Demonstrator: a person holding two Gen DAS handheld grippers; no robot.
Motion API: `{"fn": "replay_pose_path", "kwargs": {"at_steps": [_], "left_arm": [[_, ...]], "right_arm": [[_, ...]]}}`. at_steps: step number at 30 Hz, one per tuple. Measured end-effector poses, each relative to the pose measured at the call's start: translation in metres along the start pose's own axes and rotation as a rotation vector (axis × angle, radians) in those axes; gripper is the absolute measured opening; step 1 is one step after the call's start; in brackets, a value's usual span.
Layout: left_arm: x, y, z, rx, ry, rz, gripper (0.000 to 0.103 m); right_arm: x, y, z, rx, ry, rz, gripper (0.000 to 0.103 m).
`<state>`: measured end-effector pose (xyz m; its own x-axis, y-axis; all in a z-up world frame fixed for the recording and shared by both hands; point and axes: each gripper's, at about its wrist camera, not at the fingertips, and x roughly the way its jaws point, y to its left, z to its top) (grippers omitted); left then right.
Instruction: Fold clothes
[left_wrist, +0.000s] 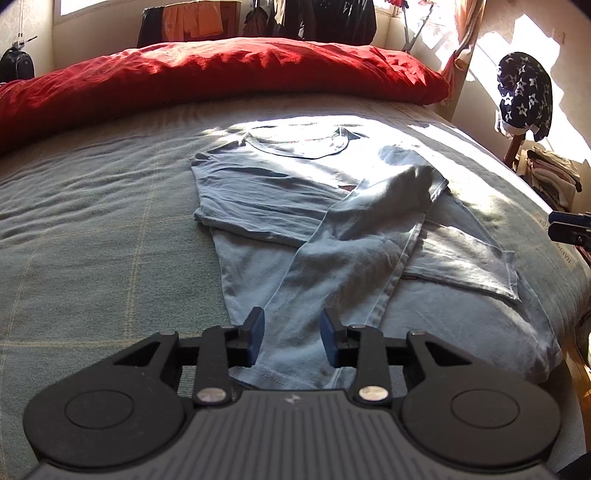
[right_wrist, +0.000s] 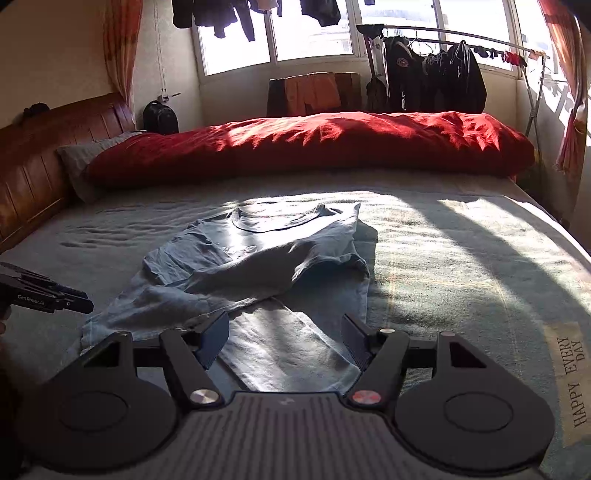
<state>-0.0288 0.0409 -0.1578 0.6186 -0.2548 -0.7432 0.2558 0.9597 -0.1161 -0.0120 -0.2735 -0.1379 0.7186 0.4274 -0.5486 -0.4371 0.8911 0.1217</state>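
Now the blue shirt (left_wrist: 295, 206) lies half folded on the bed (left_wrist: 92, 240), sleeves crossed over. Both hand-held grippers, left (left_wrist: 292, 332) and right (right_wrist: 284, 339), gape empty at six o'clock by its hem; probably bottom folds up next.

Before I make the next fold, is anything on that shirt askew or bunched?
Yes. The light blue shirt has its long sleeve folded diagonally across the body, with a raised hump near the shoulder rather than lying flat. The hem end near the left gripper is uneven. Both grippers are open, holding nothing.

Shirt (left_wrist: 314, 206) on bed (left_wrist: 92, 229), duvet (left_wrist: 221, 77) behind
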Motion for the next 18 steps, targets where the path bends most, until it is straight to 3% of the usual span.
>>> {"fn": "replay_pose_path", "kwargs": {"at_steps": [8,12,18], "left_arm": [[0.028,-0.021,0.019,0.056,0.003,-0.087,0.045],[0.048,-0.022,0.026,0.053,0.028,-0.120,0.045],[0.064,-0.023,0.051,0.058,0.031,-0.168,0.048]], "right_arm": [[0.067,-0.030,0.024,-0.154,0.061,-0.134,0.071],[0.115,-0.043,0.030,-0.225,0.102,-0.137,0.071],[0.183,-0.037,0.030,-0.430,0.112,-0.139,0.071]]}}
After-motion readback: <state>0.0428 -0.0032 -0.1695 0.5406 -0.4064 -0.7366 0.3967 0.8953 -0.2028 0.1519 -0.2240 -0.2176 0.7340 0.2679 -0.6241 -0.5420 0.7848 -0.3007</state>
